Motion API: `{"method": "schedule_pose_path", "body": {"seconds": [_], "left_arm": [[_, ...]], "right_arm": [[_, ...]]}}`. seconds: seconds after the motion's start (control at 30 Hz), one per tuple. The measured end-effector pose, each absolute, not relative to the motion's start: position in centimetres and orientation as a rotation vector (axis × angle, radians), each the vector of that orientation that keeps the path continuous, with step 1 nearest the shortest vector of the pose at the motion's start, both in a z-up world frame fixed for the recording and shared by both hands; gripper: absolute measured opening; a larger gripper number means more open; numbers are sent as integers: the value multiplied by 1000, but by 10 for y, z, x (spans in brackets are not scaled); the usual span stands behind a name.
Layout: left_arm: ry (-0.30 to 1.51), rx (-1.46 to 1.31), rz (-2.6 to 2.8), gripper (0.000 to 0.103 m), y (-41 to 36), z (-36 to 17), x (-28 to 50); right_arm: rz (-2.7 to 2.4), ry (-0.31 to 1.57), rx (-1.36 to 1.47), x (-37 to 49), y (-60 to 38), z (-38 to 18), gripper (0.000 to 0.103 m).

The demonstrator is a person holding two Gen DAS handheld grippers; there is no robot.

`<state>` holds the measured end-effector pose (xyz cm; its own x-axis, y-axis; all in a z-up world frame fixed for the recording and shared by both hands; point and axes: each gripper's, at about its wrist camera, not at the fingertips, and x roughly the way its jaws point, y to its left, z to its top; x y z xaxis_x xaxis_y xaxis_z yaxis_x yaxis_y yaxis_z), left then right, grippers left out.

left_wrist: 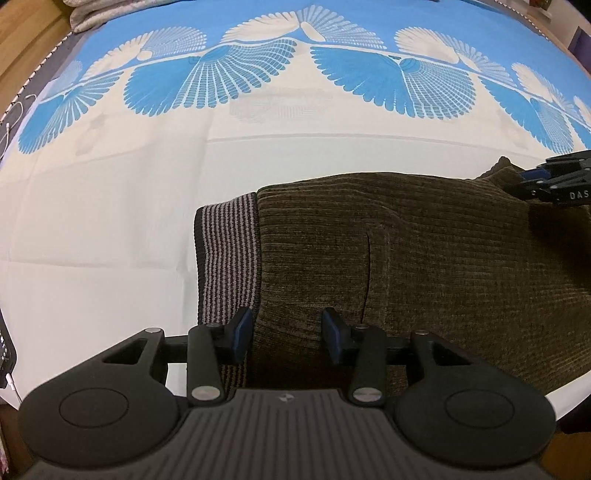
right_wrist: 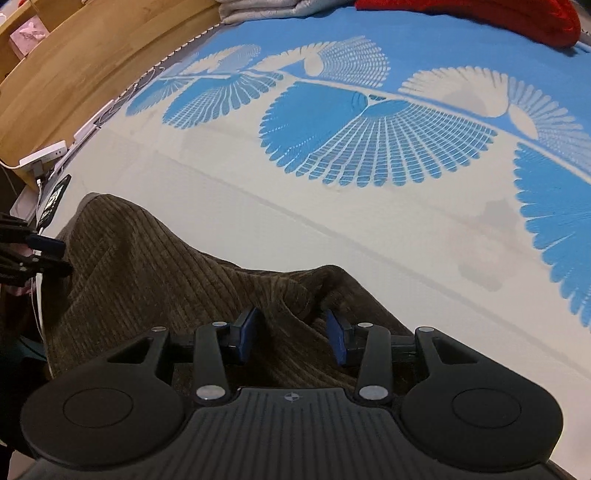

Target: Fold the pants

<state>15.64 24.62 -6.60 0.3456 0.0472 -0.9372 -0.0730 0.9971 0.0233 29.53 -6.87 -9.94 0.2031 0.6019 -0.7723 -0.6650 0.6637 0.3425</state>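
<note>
Brown corduroy pants [left_wrist: 424,240] lie on the bed, folded into a broad flat band. Their grey-and-black striped waistband [left_wrist: 225,251] is at the left end. My left gripper [left_wrist: 288,332] hovers over the near edge just right of the waistband, jaws apart, with the cloth beneath and no pad pressing it. In the right wrist view the pants [right_wrist: 147,266] bunch into a raised crease that runs between the fingers of my right gripper [right_wrist: 293,330], which stands open. Each gripper shows in the other's view: the right gripper [left_wrist: 561,181] at the far right, the left gripper [right_wrist: 48,254] at the far left.
The bed sheet [left_wrist: 110,203] is white near me and blue with fan patterns farther off. A wooden bed frame [right_wrist: 74,74] runs along the left. A red garment [right_wrist: 480,14] and grey folded cloth [right_wrist: 258,9] lie at the far end. A phone on a cable [right_wrist: 55,195] rests at the bed's left edge.
</note>
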Motion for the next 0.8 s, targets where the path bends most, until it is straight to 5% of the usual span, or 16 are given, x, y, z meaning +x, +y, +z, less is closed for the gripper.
{"method": "schedule_pose_path", "body": {"seconds": [0.1, 0.17, 0.33, 0.43, 0.53, 0.7, 0.77, 0.8], "left_arm": [[1216, -26, 79, 47, 246, -66, 156], [1216, -24, 79, 47, 246, -66, 156], [1208, -25, 73, 46, 247, -66, 155], [1207, -23, 72, 46, 247, -66, 155], [1206, -20, 72, 46, 247, -65, 154], [1206, -20, 71, 46, 247, -65, 154], [1207, -14, 72, 46, 246, -64, 154], [1207, -10, 73, 46, 245, -64, 155]], "right_arm": [[901, 1042, -36, 299, -66, -101, 40], [934, 1018, -35, 299, -65, -97, 17], [923, 949, 106, 318, -83, -78, 14], [803, 870, 14, 314, -78, -79, 4], [654, 822, -48, 316, -79, -81, 4], [755, 839, 61, 321, -95, -62, 15], [841, 897, 73, 318, -93, -62, 58], [860, 930, 51, 315, -91, -66, 62]]}}
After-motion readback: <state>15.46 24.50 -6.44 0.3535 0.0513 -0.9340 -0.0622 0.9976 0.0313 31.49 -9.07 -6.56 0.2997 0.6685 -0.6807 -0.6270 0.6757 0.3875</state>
